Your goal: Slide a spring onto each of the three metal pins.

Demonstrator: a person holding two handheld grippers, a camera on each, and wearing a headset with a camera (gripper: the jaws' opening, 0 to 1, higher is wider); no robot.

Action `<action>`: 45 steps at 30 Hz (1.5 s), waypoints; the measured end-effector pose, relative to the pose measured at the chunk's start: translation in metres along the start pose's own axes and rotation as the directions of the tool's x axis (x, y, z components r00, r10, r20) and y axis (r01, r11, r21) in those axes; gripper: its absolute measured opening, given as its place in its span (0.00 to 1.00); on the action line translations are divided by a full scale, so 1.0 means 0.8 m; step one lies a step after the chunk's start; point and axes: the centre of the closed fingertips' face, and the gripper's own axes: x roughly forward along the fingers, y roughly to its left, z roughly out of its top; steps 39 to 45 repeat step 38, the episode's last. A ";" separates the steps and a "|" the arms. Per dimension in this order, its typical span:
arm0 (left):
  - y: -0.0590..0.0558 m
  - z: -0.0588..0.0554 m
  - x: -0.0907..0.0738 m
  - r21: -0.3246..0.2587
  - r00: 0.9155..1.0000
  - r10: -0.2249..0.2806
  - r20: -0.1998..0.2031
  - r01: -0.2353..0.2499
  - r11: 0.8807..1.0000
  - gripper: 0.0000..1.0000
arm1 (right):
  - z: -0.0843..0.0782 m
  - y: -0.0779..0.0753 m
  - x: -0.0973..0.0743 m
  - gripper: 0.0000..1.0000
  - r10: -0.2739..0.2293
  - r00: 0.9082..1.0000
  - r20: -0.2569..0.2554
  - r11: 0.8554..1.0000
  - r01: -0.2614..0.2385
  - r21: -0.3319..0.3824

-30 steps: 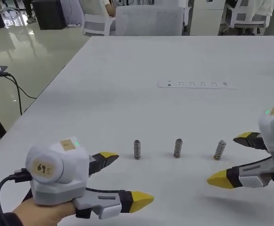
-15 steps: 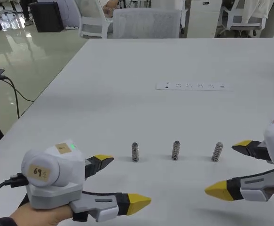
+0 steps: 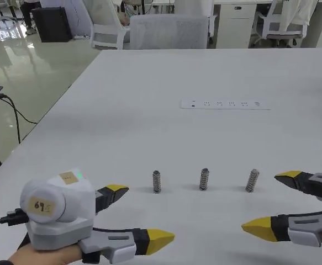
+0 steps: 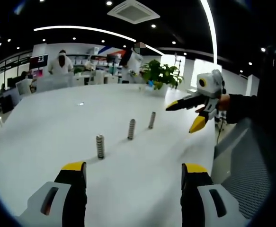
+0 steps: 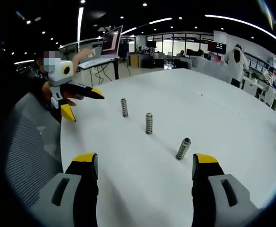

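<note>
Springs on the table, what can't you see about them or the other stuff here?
Pins: in every view the coils of the three springs cover them, so I cannot tell whether pins are inside.
Right gripper: head view, its body is cut off by the right edge.
Power strip: head view, markings too small to read.

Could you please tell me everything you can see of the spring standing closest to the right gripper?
The grey coiled metal spring is the right-hand end of a row of three on the white table. It stands on end, leaning slightly, touched only by the table. The right gripper, jaws open, sits beside it, apart. Whether a pin runs inside cannot be told.
</note>
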 end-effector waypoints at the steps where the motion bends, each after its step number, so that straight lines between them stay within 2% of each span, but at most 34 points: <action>1: 0.000 0.000 0.000 -0.001 1.000 0.001 0.002 -0.001 1.000 0.79 | -0.001 0.002 -0.001 0.81 0.002 1.000 0.005 1.000 -0.002 0.002; 6: 0.001 0.000 -0.001 -0.004 1.000 0.003 0.005 -0.003 1.000 0.79 | -0.006 0.003 -0.001 0.81 -0.006 1.000 0.012 1.000 0.006 0.009; 14: 0.001 -0.001 -0.001 -0.008 1.000 0.007 0.002 -0.007 1.000 0.79 | 0.003 -0.001 -0.004 0.82 -0.031 0.998 0.056 0.999 0.029 0.037; 45: 0.003 -0.003 0.001 -0.009 1.000 0.010 -0.009 -0.010 1.000 0.79 | -0.001 0.000 0.001 0.82 -0.021 0.999 0.042 0.999 0.020 0.040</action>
